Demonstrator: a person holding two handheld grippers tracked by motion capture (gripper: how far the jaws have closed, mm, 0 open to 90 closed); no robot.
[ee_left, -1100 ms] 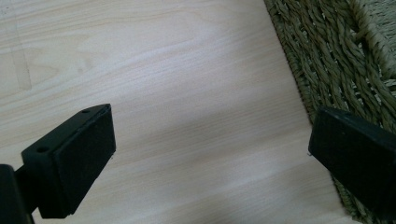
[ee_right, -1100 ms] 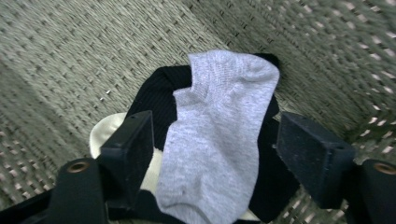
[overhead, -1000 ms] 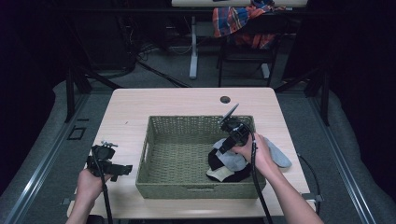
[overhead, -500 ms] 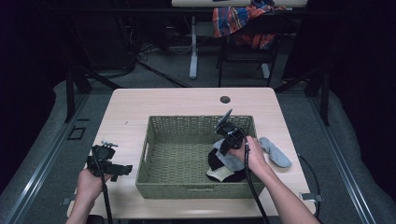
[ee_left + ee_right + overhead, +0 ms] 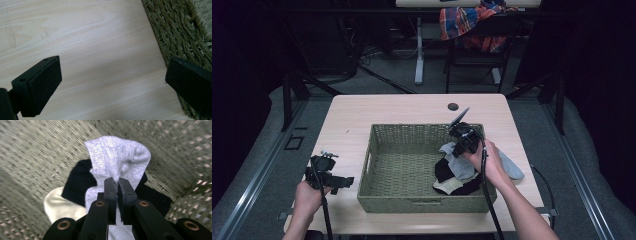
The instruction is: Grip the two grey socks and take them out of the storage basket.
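Jaws of the right gripper (image 5: 117, 185) pinched a grey sock (image 5: 117, 157) inside the basket (image 5: 398, 200); the left gripper (image 5: 112, 82) stood spread wide above the worktop (image 5: 87, 37).

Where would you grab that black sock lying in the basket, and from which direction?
Probably the black sock's ribbed edge beside the cream piece, coming straight down from above: the basket's woven walls block any sideways approach. That edge lies bare, while the grey sock, pinched by the right gripper, drapes over the rest. The open left gripper, hovering over the table, is free.
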